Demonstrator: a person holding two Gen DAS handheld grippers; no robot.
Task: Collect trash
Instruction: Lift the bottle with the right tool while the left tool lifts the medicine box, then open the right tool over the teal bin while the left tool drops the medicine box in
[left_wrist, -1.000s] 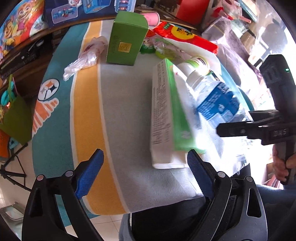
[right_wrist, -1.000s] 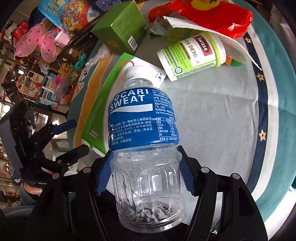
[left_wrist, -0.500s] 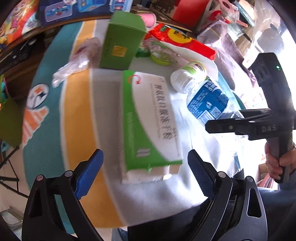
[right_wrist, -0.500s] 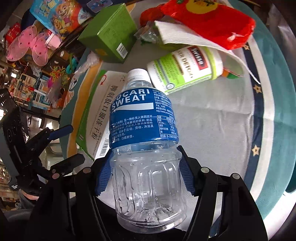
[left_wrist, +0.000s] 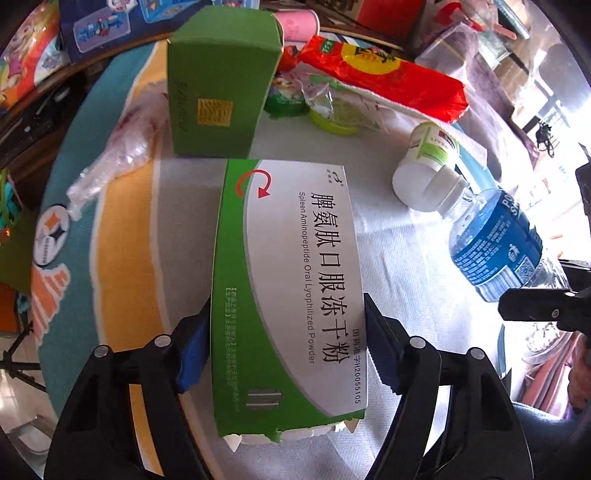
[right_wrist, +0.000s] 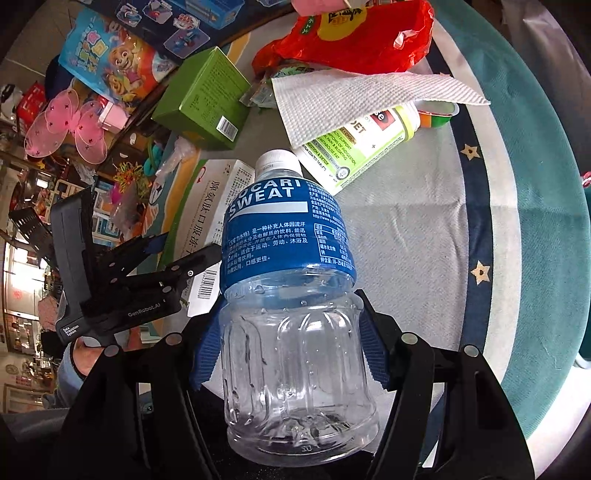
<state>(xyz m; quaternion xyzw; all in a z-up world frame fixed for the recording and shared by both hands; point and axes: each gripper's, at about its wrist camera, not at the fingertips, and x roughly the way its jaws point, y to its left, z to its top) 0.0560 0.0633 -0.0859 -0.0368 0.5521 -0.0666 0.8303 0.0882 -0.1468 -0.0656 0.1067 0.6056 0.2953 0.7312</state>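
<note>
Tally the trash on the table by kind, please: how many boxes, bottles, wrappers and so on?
Boxes: 2, the medicine box and the green box
Bottles: 2, the drink bottle and the pill bottle
Red bags: 1
Paper towels: 1
Clear wrappers: 1
Total: 7

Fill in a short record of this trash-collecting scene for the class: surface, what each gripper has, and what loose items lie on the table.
surface: table under a striped cloth
left gripper: jaws just closed in, pads against the sides of the green-and-white medicine box
right gripper: shut on the empty Pocari Sweat bottle
loose items: green carton, red snack bag, supplement bottle on its side, paper towel, clear plastic wrapper
</note>
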